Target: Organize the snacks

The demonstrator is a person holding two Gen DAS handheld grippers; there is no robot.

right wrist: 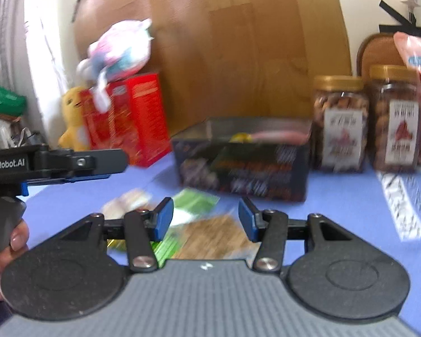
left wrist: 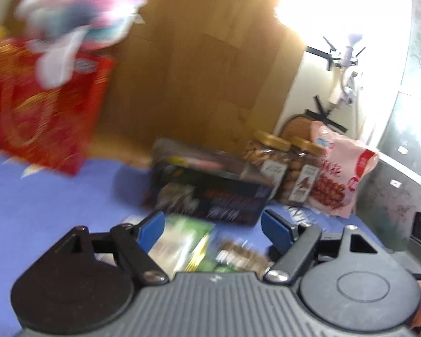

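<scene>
Your right tongs (right wrist: pixel 205 219) are spread wide and hold nothing. Directly beneath and between their blue pads (right wrist: pixel 163 217) lies a loose heap of small snack packets (right wrist: pixel 210 236) on the blue tabletop (right wrist: pixel 336 196): a tan one in the middle, a green one (right wrist: pixel 195 200) just to its left and slightly farther out. Motion blur hides their exact edges, so the tan packet's long axis cannot be told with certainty; it seems to run away from you, toward the box.

Your left tongs (left wrist: pixel 213 229) are also spread wide and empty, hovering over the same heap from the left side, with the green packet (left wrist: pixel 182 238) nearest their left pad. Both tongs are near the heap; the right ones look better centred on the tan packet.

Just beyond the heap stands an open dark box (right wrist: pixel 241 157), its opening facing up, something pink and yellow already inside. This is probably where the packets go: a short carry straight forward.

Farther out, two gold-lidded nut jars (right wrist: pixel 341 123) stand right of the box, a red carton (right wrist: pixel 126 118) left of it.
</scene>
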